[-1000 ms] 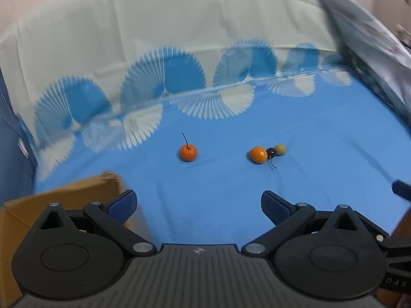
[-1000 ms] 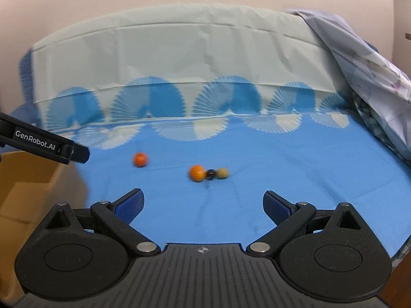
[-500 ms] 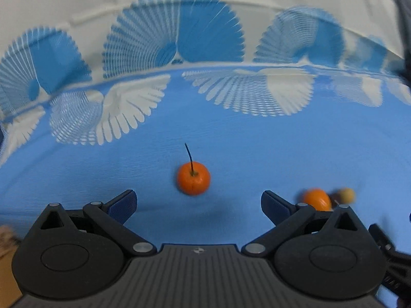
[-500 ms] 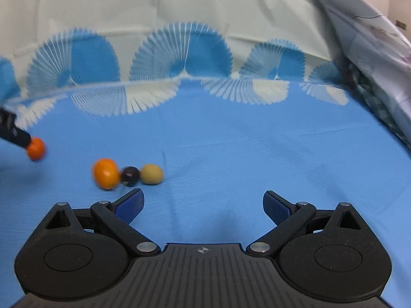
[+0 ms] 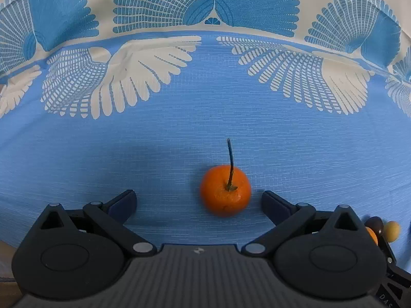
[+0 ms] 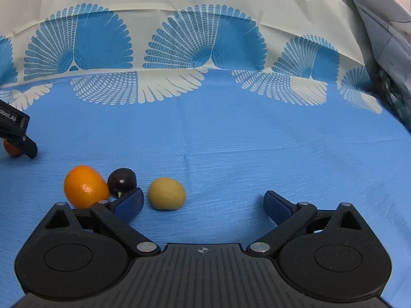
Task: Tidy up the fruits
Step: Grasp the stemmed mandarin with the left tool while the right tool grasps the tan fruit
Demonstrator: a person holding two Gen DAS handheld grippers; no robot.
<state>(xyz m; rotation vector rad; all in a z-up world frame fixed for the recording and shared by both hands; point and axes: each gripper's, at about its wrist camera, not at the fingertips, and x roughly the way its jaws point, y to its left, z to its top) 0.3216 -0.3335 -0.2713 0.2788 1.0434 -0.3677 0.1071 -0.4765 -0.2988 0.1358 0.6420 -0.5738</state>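
Note:
A small orange with a dark upright stem [image 5: 225, 192] lies on the blue cloth between the fingers of my left gripper [image 5: 199, 202]. That gripper is open, and the orange sits nearer the right finger [image 5: 274, 204], untouched. In the right wrist view a yellow fruit [image 6: 167, 193] lies between the jaws of my right gripper [image 6: 203, 204], close to the left finger [image 6: 128, 202]. These jaws are closing, and the pads do not press on the fruit. An oval orange fruit [image 6: 86, 187] and a dark round fruit [image 6: 122, 181] sit just left of that finger.
The blue cloth [image 6: 257, 154] with white fan prints rises into a pale backdrop behind. Crumpled grey fabric [image 6: 385, 38] piles up at the right. The left gripper's body [image 6: 15, 133] shows at the far left of the right wrist view, over the stemmed orange [image 6: 10, 150].
Both grippers have come down and forward over the cloth. The stemmed orange now lies between the left fingers, and the yellow fruit lies between the right fingers.

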